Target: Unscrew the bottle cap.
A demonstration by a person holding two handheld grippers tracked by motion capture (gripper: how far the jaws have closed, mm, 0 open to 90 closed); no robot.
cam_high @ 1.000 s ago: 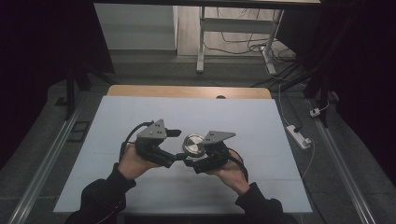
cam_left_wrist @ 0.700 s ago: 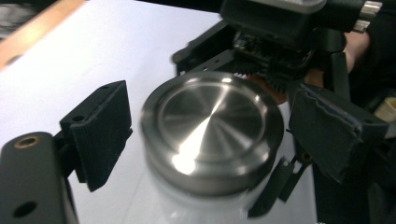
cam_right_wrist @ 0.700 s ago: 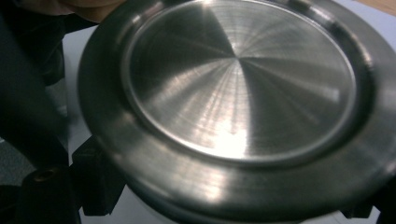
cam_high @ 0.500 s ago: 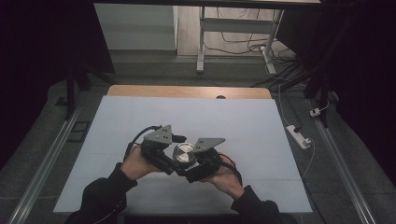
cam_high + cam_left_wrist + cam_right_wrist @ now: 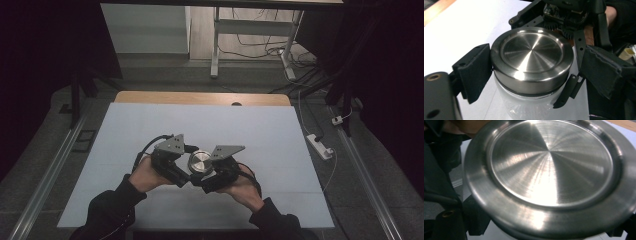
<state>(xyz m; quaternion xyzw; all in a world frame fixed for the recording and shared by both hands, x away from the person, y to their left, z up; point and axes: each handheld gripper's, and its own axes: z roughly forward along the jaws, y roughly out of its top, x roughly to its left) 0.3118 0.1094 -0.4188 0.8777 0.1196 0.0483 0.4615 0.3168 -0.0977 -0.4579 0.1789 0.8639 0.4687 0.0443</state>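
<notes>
White table [image 5: 150,130] holds a glass jar [image 5: 529,107] with a steel lid [image 5: 200,161] at 6 o'clock. Left gripper [image 5: 534,75] stands open around the lid, one pad touching; right gripper [image 5: 212,176] hugs the jar, grip unclear.

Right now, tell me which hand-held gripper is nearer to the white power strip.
Right. The right hand-held gripper is at the jar's right side, toward the power strip off the table's right edge. The left hand-held gripper is on the jar's far side, farther away.
</notes>
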